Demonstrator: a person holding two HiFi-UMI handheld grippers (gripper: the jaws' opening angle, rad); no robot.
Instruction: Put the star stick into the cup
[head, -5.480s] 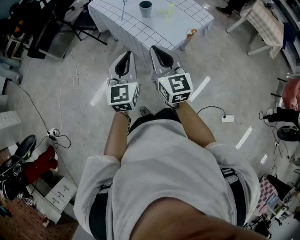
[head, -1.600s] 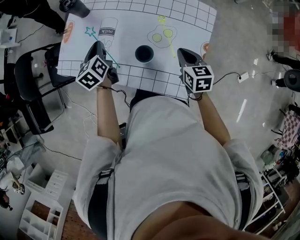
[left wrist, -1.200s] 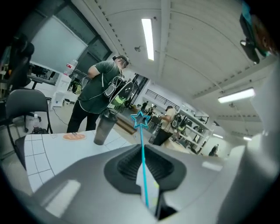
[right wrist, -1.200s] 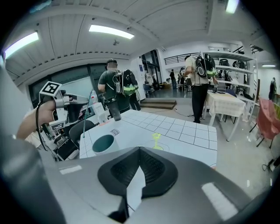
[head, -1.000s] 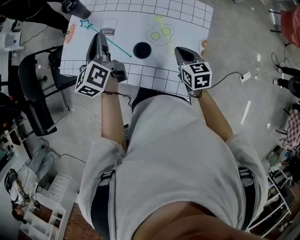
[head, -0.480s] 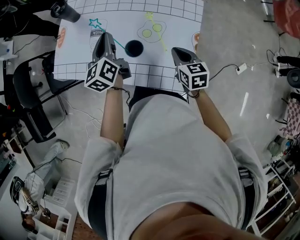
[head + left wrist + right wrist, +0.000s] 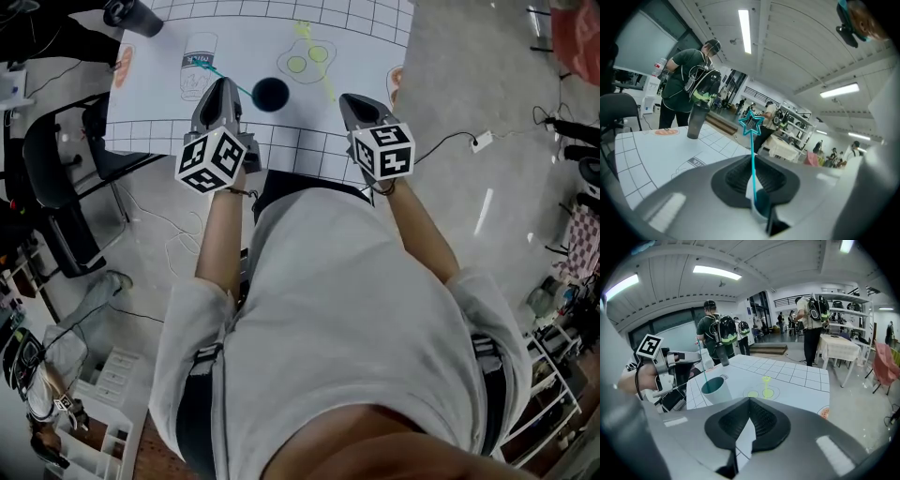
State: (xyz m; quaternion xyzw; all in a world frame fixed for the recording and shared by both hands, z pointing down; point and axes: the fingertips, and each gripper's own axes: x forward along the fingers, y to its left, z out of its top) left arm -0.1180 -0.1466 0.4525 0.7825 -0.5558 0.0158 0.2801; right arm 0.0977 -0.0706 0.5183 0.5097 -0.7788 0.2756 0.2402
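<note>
The teal star stick (image 7: 225, 77) stands nearly upright in my left gripper (image 7: 223, 84), which is shut on its thin shaft. In the left gripper view the star (image 7: 751, 124) points up above the jaws. The dark cup (image 7: 271, 93) stands on the white grid table (image 7: 370, 33), just right of the left gripper. From the right gripper view the stick (image 7: 702, 366) hangs with its lower end at the mouth of the cup (image 7: 717, 391); whether it is inside I cannot tell. My right gripper (image 7: 349, 99) hovers at the table's near edge, shut and holding nothing.
A yellow-green stick (image 7: 324, 77) lies across the egg drawing right of the cup. A dark tumbler (image 7: 131, 14) stands at the far left corner, beyond the milk drawing (image 7: 197, 73). A black chair (image 7: 66, 159) stands left of the table. People stand in the background.
My left gripper has moved right toward the cup, carrying the stick. The stick has swung from slanting across the table to nearly upright. The right gripper has barely moved.
</note>
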